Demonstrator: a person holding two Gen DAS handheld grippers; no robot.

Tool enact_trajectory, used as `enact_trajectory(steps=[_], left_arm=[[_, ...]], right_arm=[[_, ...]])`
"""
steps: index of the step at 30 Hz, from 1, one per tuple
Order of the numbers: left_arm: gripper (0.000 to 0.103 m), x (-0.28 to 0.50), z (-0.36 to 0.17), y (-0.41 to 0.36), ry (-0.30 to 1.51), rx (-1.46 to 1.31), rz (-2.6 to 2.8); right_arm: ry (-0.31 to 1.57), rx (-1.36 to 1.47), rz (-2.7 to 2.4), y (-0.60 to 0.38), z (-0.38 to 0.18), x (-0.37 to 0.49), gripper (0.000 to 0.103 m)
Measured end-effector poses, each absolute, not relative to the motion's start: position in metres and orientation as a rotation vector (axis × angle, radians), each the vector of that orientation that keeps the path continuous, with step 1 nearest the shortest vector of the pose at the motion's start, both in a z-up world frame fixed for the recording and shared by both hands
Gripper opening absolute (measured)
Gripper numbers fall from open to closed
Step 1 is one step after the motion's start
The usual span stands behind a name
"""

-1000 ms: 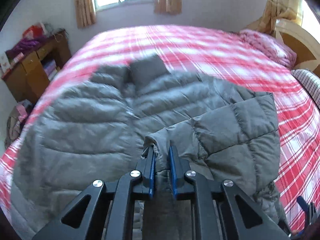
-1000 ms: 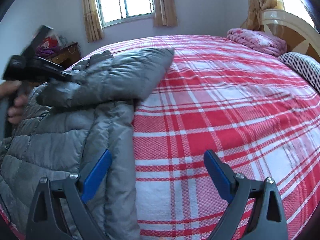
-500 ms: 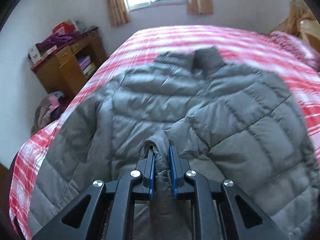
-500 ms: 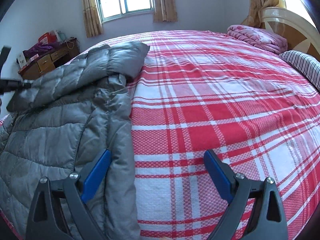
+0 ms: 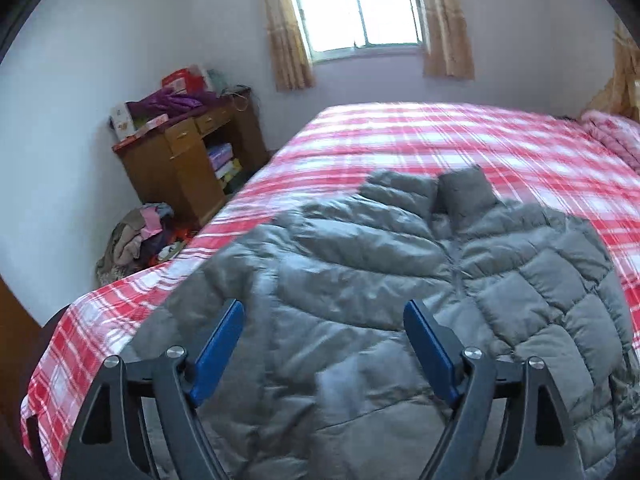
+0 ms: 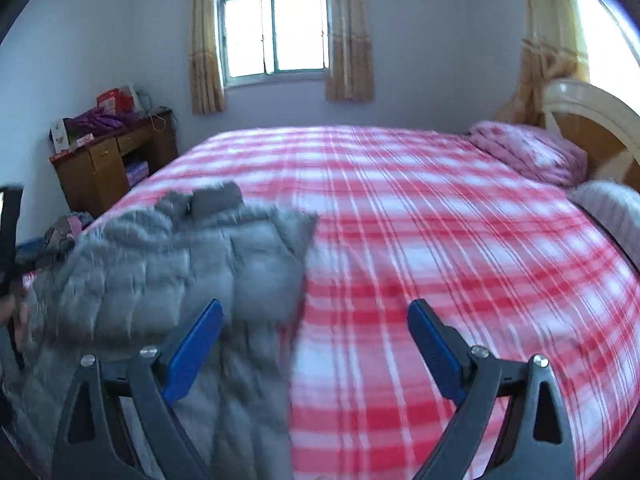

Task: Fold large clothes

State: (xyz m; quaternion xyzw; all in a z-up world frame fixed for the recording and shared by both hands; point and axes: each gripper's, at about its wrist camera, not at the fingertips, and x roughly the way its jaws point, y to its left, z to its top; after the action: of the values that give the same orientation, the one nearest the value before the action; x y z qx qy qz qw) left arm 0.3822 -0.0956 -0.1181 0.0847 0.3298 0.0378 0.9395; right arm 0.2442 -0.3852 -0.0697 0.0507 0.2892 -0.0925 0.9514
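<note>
My left gripper [image 5: 324, 344] has its blue pads spread wide and its jaws are opening; nothing is pinched, though the grey puffer jacket [image 5: 400, 300] lies directly beneath and between the fingers. I see no fabric touching either pad. My right gripper [image 6: 316, 344] is also spread wide and empty, hovering with its left finger over the jacket's edge and its right finger over bare bedding.

The jacket [image 6: 180, 264] lies flat on the near left part of the bed [image 5: 440, 144], front up, with its collar [image 5: 460, 192] pointing toward the far wall. A quilted panel lies folded over its right side, ending in a straight edge against the red-and-white plaid bedspread [image 6: 440, 240]. The right wrist view is blurred, so I cannot make out finer creases.

At the far left edge of the right wrist view I can see the person's hand [image 6: 16, 316] gripping the dark body of the other tool.

Further out, a folded pink quilt [image 6: 532, 152] sits at the head of the bed beside the pale curved headboard [image 6: 592, 108]. Left of the bed stands a wooden desk [image 5: 180, 160] piled with clutter, with a heap of clothes [image 5: 136, 240] on the floor by it. A curtained window [image 5: 356, 8] is in the far wall.
</note>
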Motion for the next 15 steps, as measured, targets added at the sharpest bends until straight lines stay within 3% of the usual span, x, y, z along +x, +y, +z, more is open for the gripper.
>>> enact_trajectory(steps=[2, 4, 11, 15], left_arm=[[0.083, 0.393, -0.133, -0.106, 0.697, 0.177, 0.064], [0.083, 0.406, -0.152, -0.113, 0.72, 0.2, 0.083], [0.083, 0.436, -0.205, -0.115, 0.811, 0.252, 0.115], [0.09, 0.44, -0.211, -0.109, 0.838, 0.215, 0.103]], right_arm=[[0.591, 0.119, -0.15, -0.379, -0.072, 0.282, 0.085], [0.619, 0.141, -0.118, -0.371, -0.084, 0.32, 0.082], [0.814, 0.107, -0.108, -0.342, -0.167, 0.401, 0.082], [0.855, 0.114, -0.116, -0.348, -0.195, 0.4, 0.083]])
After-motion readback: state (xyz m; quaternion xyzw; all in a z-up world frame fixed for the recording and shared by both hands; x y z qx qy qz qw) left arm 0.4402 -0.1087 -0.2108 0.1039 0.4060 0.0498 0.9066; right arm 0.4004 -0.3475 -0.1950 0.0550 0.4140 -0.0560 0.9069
